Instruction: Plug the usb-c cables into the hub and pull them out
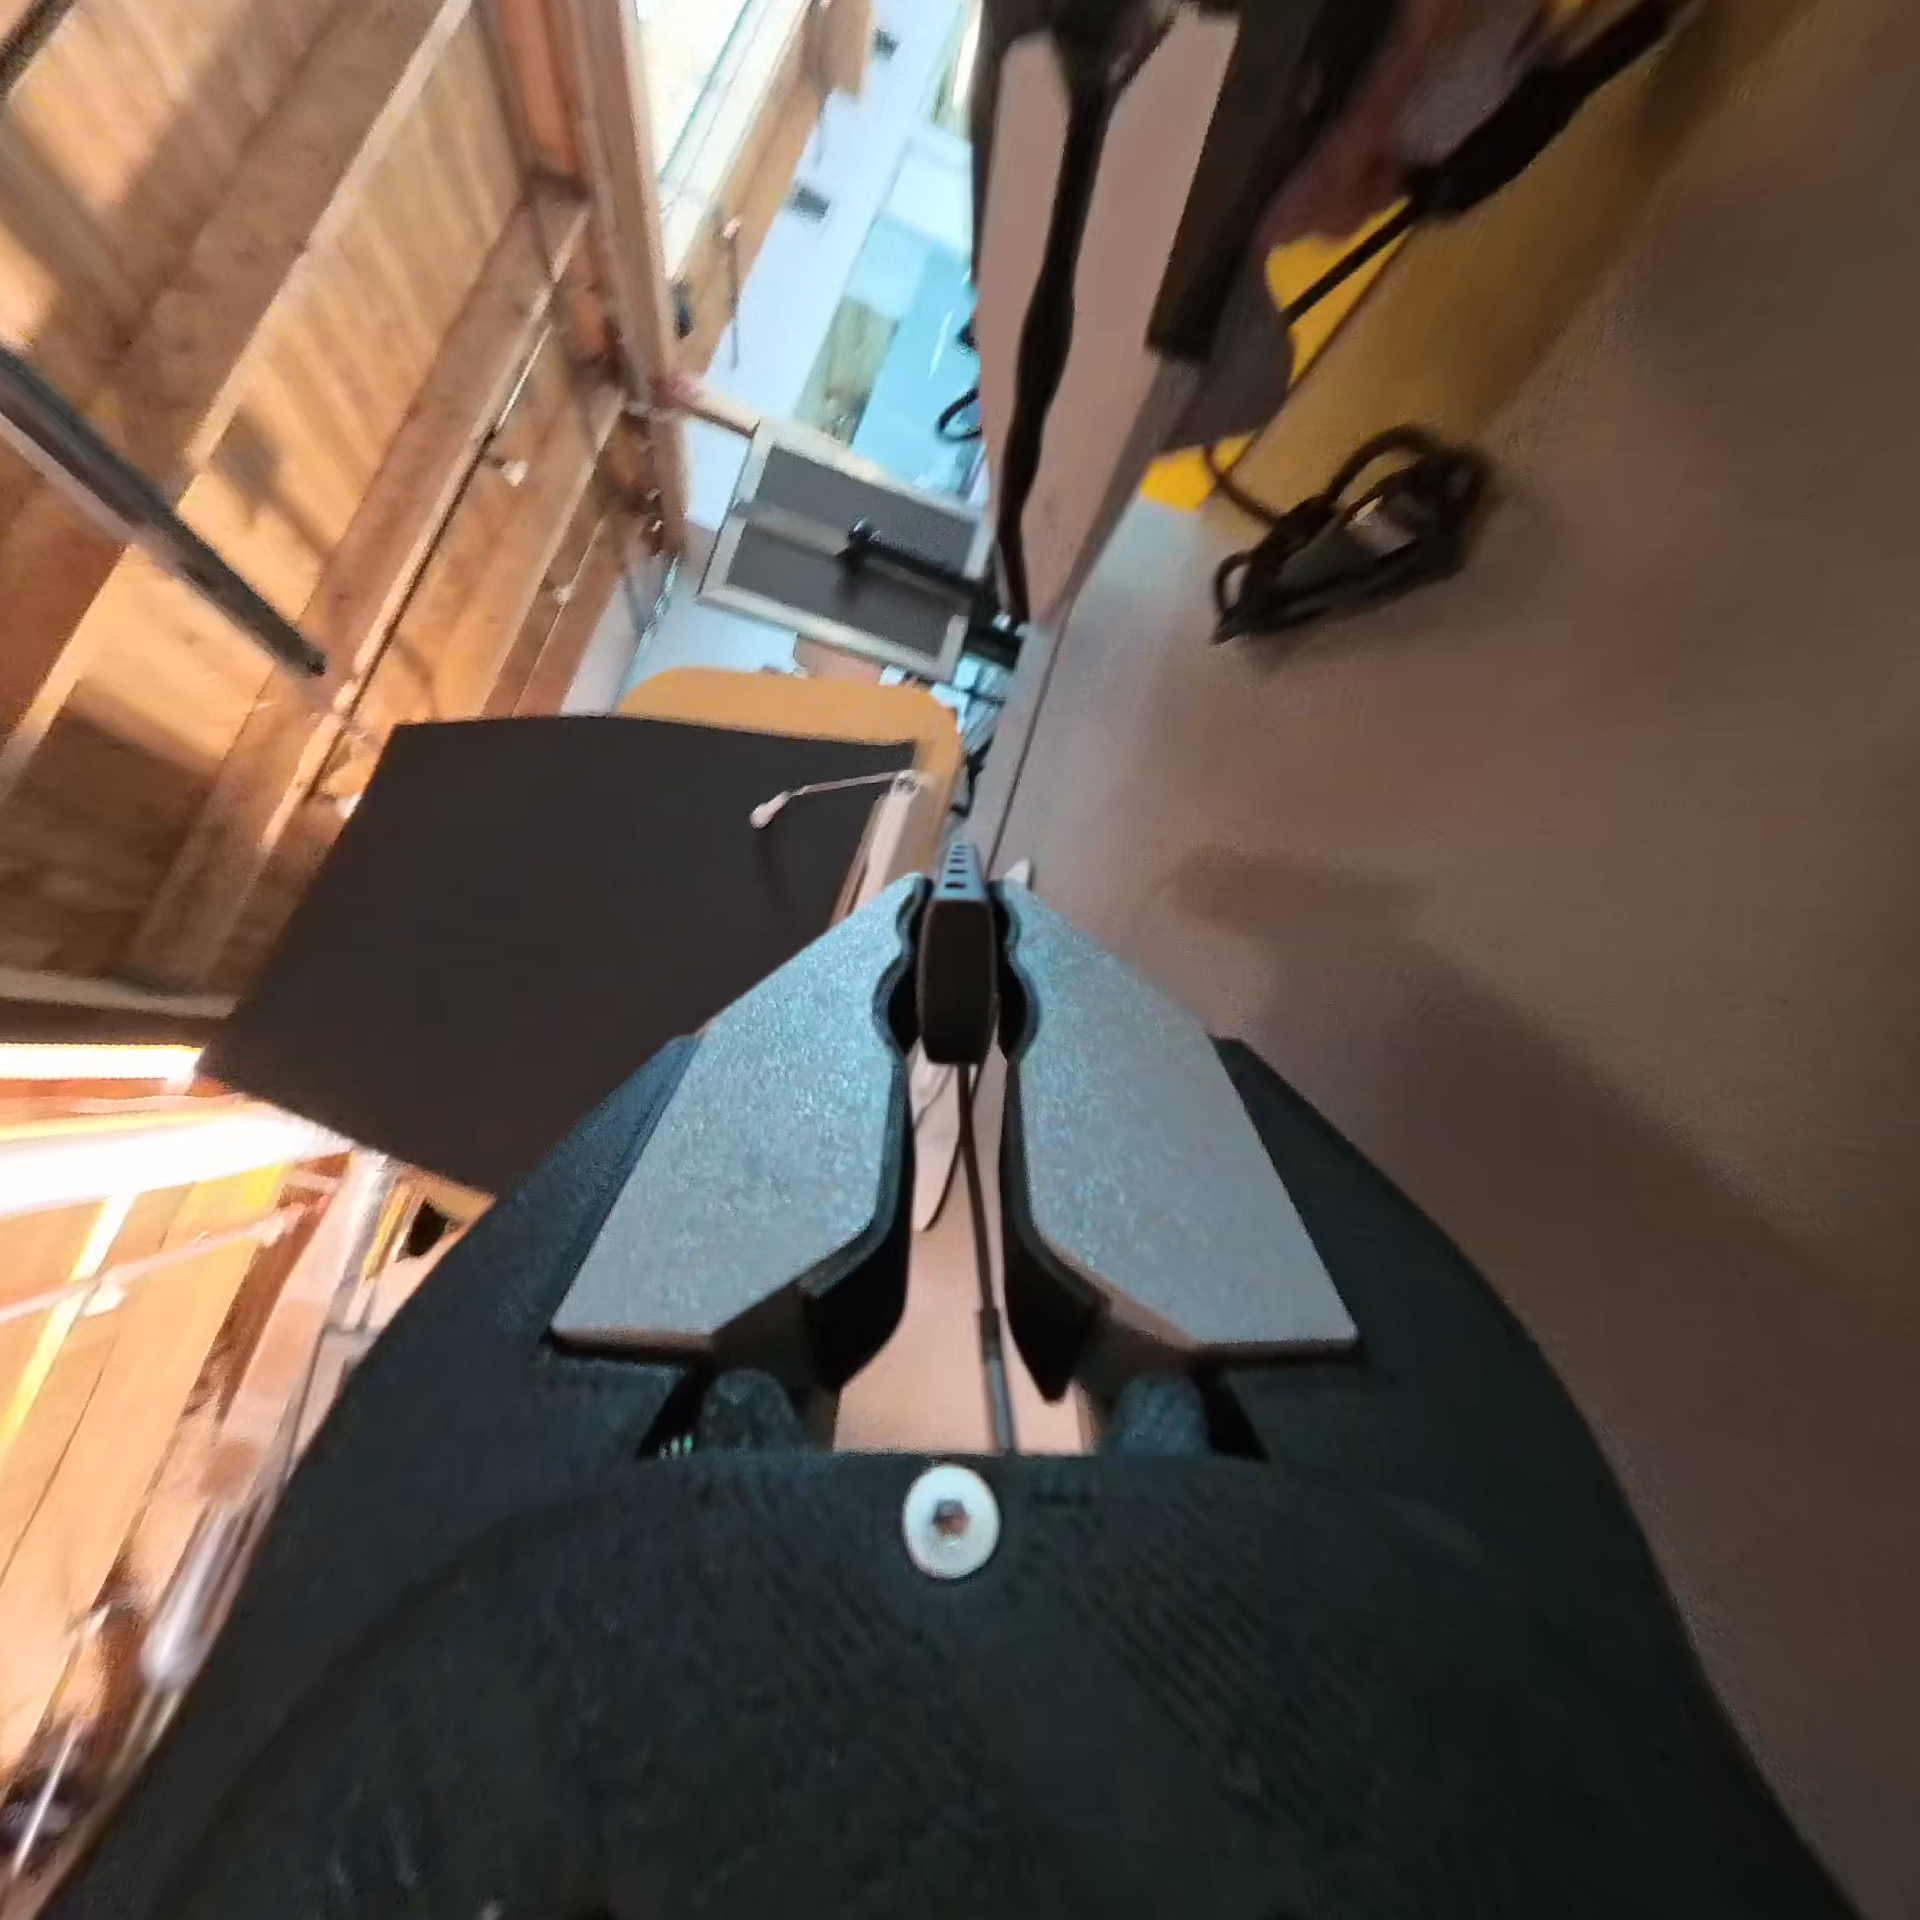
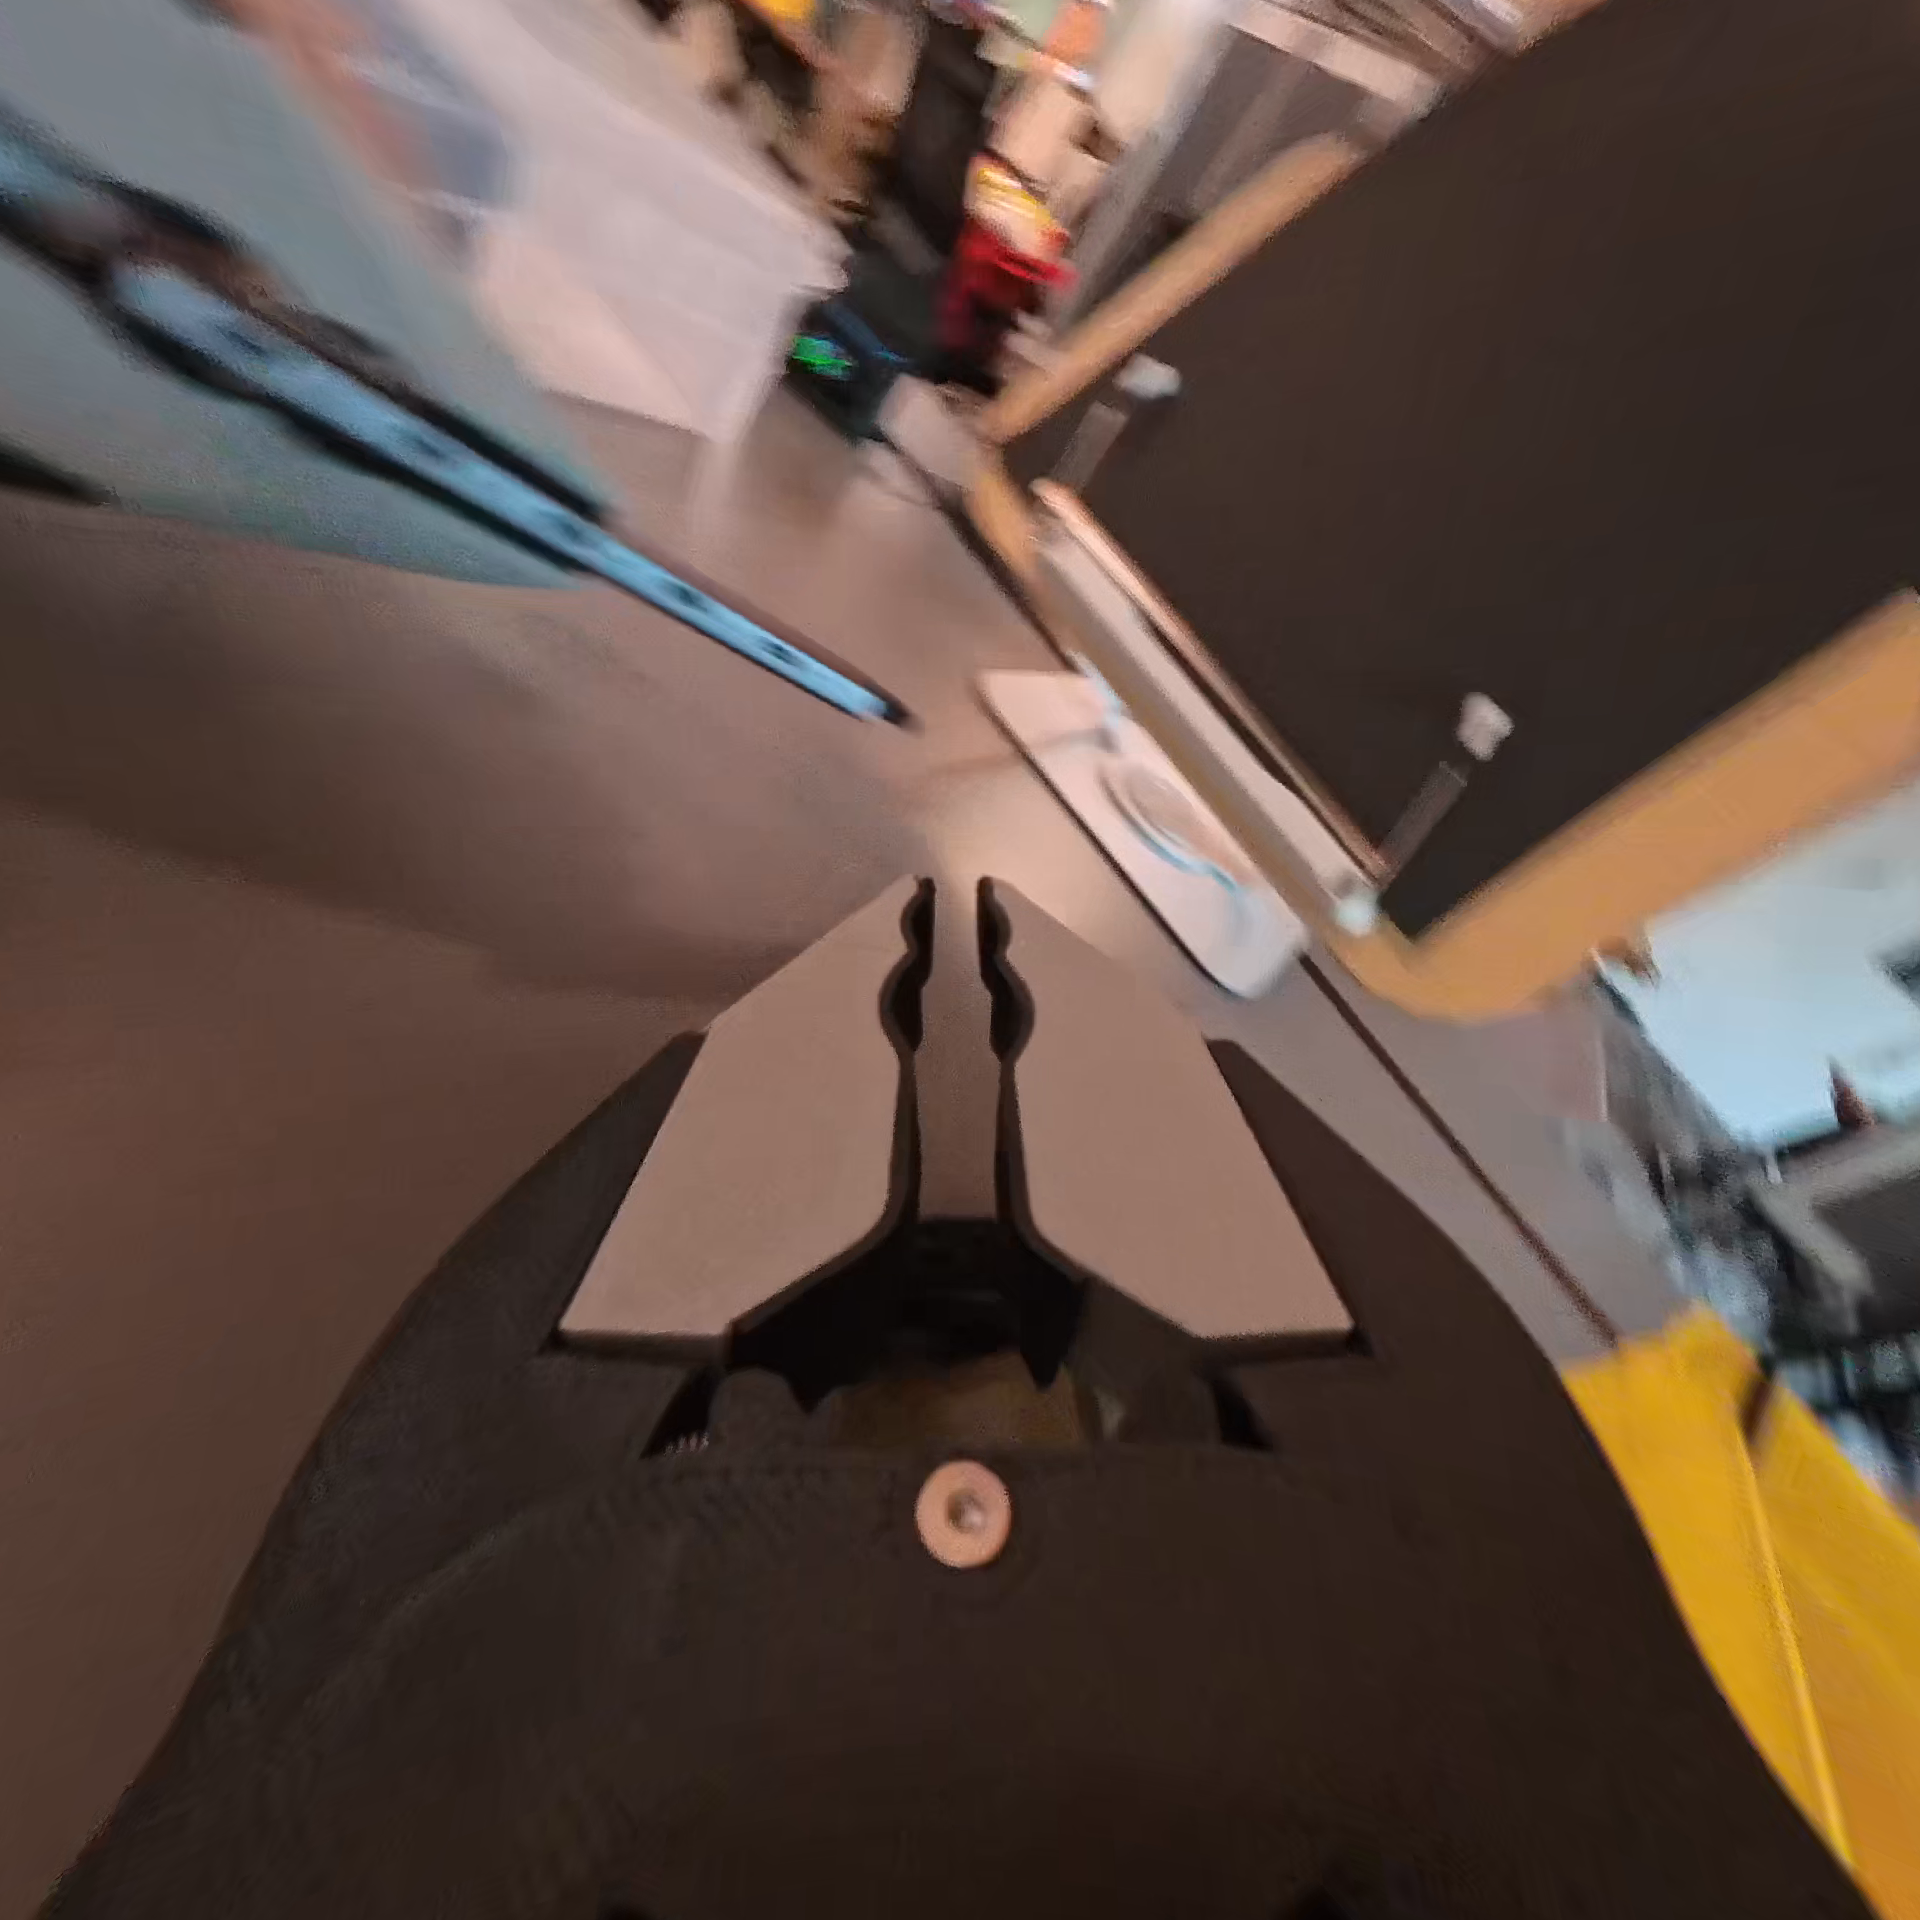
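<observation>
- Left wrist view has the hub (image 1: 958, 971) clamped edgewise between the fingers of the left gripper (image 1: 958, 904), lifted off the table, its row of ports facing forward and its own lead (image 1: 977, 1226) trailing back between the fingers.
- Right gripper (image 2: 954, 904) carries nothing; its fingers stand slightly parted, and both views are motion-blurred.
- No USB-C plug is seated that I can see, so the step looks like fetching a cable; next the right gripper must pinch a plug and line it up with a port.
- A black cable bundle (image 1: 1351, 540) lies on the brown surface (image 1: 1558, 935), well apart.
- White scale-like device (image 2: 1164, 821) and black panel (image 2: 1507, 499) crowd the right side.
</observation>
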A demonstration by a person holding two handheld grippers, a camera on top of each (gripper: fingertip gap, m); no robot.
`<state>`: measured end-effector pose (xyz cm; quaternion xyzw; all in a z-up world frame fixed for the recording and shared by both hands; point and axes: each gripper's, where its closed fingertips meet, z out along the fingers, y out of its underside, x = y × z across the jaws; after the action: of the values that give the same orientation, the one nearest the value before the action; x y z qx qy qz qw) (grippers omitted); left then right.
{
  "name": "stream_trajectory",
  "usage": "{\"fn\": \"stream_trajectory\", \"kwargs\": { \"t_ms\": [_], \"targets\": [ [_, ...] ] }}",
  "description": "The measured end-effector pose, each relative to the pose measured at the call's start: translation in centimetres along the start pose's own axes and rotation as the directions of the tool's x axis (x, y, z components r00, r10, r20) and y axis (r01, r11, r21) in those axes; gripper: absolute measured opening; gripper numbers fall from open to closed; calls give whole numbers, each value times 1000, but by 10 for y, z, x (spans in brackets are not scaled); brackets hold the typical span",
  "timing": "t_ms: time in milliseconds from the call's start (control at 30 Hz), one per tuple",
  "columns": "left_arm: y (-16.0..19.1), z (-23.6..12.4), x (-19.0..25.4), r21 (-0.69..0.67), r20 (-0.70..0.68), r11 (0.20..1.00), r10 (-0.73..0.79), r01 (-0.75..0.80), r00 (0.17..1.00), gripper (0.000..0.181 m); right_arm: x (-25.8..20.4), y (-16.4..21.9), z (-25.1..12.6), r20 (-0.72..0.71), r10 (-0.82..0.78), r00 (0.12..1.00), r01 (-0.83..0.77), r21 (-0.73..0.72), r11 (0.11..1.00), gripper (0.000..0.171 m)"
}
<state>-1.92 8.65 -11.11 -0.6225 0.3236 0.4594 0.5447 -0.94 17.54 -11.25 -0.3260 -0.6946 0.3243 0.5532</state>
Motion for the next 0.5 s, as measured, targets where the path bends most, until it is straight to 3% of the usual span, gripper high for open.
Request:
{"fn": "stream_trajectory", "kwargs": {
  "t_ms": [133, 233, 400, 500],
  "targets": [
    [26, 4, -14, -112, 61, 993, -26, 33, 998, 8, 63, 25, -19, -203, 351, 914, -355, 15, 935, 16],
    [34, 5, -18, -147, 81, 988, -35, 47, 996, 8, 72, 29, -28, -192, 551, 812, -550, 65, 833, 23],
    [39, 5, -17, -168, 77, 985, -17, 29, 997, 8, 59, 54, -20, -227, 549, 804, -582, -112, 806, 32],
    [42, 5, -19, -178, 83, 984, -7, 21, 997, 8, 61, 48, -21, -277, 486, 829, -528, -101, 843, 37]
  ]
}}
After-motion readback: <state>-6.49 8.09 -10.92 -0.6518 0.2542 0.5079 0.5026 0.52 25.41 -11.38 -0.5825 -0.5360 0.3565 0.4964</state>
